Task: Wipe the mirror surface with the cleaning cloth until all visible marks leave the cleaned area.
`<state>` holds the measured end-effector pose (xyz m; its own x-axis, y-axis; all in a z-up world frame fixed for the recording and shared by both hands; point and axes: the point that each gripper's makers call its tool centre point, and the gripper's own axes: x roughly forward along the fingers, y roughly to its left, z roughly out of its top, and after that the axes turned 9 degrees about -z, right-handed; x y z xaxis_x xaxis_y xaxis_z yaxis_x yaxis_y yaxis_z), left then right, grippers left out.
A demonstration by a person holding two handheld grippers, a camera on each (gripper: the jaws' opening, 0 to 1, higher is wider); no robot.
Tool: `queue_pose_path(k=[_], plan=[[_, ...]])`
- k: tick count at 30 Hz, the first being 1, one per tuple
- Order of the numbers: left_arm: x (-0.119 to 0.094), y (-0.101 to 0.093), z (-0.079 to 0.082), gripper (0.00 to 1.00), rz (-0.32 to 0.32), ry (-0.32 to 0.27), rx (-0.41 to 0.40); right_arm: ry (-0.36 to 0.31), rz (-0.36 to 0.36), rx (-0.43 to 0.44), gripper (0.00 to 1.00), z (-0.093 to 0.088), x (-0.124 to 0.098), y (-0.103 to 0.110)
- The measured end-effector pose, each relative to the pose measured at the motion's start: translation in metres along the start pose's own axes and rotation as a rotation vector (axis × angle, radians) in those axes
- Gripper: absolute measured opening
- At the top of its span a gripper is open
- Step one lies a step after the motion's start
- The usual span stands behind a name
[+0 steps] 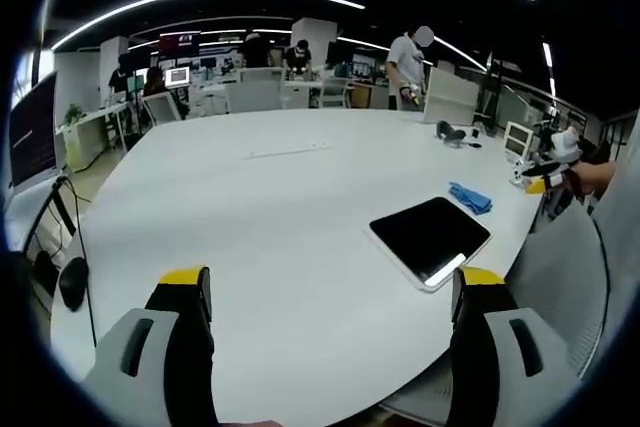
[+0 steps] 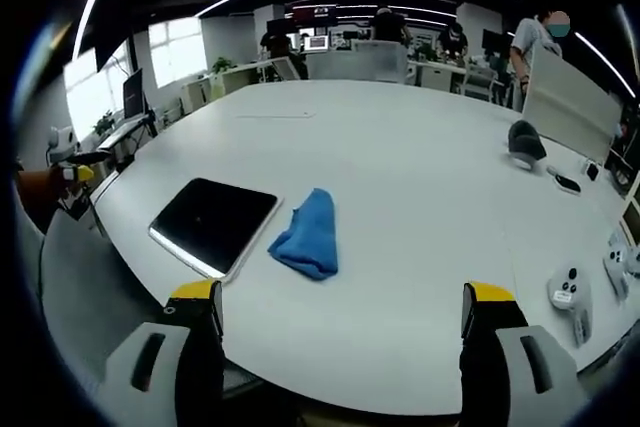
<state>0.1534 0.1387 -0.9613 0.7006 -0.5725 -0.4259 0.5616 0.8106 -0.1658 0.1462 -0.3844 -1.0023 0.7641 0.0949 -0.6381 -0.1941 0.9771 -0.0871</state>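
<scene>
White table (image 2: 400, 197), dark mirror (image 2: 213, 221) beside blue cloth (image 2: 310, 233)

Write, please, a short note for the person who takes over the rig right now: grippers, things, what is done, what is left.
Left gripper: open, holding nothing, above the table.
Right gripper: open, holding nothing, aimed toward the cloth.
Mirror: flat on the table near its edge; its surface looks dark.
Blue cloth: crumpled on the table beside the mirror.
Done: nothing visible; the cloth is not picked up.
Left: grasp the cloth, wipe the mirror until marks are gone.
</scene>
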Motion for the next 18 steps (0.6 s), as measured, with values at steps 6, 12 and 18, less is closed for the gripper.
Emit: queue_pose_path(k=[6, 12, 18], plan=[[0.001, -0.002, 0.0, 0.99, -0.002, 0.004, 0.006, -0.004, -0.002, 0.002, 0.99, 0.008, 0.0, 0.0], [0.003, -0.003, -0.001, 0.99, -0.005, 0.009, 0.008, -0.005, 0.002, 0.001, 0.99, 0.024, -0.001, 0.002], [0.006, -0.006, 0.0, 0.99, -0.011, 0.012, 0.012, 0.017, 0.018, 0.018, 0.98, 0.046, 0.001, 0.005]])
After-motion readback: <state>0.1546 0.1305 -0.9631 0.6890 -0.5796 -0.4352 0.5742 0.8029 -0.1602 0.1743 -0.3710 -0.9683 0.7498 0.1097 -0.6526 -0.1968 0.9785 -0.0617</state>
